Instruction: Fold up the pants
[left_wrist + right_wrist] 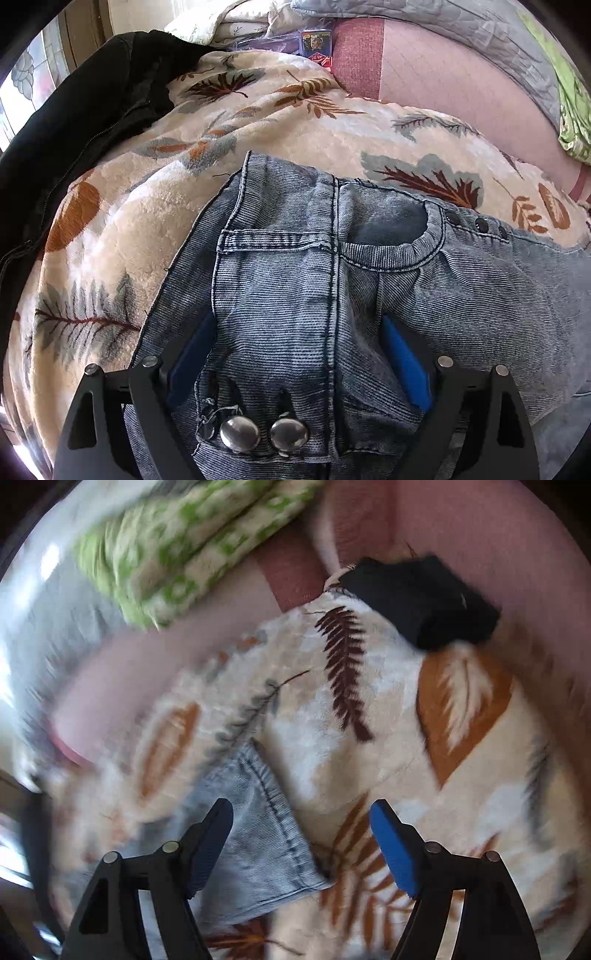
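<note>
Faded blue jeans lie on a cream blanket printed with brown, orange and grey leaves. In the left wrist view the waistband end fills the lower middle, with two metal buttons at six o'clock and a curved pocket opening toward one o'clock. The left gripper reaches in from the bottom with its jaws spread wide; bunched denim bulges up between the blue pads, and it is hard to tell whether they press on it. A black zipped jacket lies at ten o'clock. Pink bedding shows at one o'clock, with a grey quilt and a green patterned cloth beyond.

The right wrist view is blurred. The right gripper has its jaws open, gripping nothing. A hemmed corner of the jeans lies flat on the blanket, partly between the jaws, nearer the left pad. A folded black cloth sits at one o'clock, and green patterned bedding at eleven o'clock.
</note>
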Tool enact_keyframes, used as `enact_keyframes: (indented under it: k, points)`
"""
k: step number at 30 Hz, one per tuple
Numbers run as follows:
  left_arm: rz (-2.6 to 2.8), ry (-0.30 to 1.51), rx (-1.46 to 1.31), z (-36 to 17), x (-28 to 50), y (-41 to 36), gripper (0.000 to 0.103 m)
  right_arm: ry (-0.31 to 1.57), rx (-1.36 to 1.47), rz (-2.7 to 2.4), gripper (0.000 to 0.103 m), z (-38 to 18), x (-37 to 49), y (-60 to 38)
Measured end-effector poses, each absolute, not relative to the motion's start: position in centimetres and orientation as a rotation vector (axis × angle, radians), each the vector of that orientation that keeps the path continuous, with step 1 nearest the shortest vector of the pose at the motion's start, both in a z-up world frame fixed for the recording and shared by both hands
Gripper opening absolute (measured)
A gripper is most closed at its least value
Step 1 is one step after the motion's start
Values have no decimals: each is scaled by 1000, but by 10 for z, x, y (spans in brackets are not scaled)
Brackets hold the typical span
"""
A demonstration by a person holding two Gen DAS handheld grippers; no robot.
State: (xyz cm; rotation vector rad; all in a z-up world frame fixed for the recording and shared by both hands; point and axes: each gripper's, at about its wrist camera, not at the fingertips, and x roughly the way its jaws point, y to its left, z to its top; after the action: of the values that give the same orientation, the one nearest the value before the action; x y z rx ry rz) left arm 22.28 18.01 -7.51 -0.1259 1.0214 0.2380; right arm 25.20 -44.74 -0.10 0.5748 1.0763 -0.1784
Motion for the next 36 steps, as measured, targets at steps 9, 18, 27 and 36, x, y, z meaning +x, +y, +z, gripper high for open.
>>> enact_keyframes:
  k: [9, 18, 27, 36]
  points:
    - [250, 1016, -98, -80, 226, 175, 93, 1285, 360, -72, 25, -54, 259, -403]
    - [243, 1025, -119, -78, 226, 178, 93, 1346, 102, -150, 28, -37, 236, -381]
    - [205, 945, -197, -30, 229, 201, 93, 1097, 201, -92, 68, 31, 262, -385]
    - [118, 1045, -428, -40, 296, 247, 93, 1178, 327, -18, 68, -2, 322, -391]
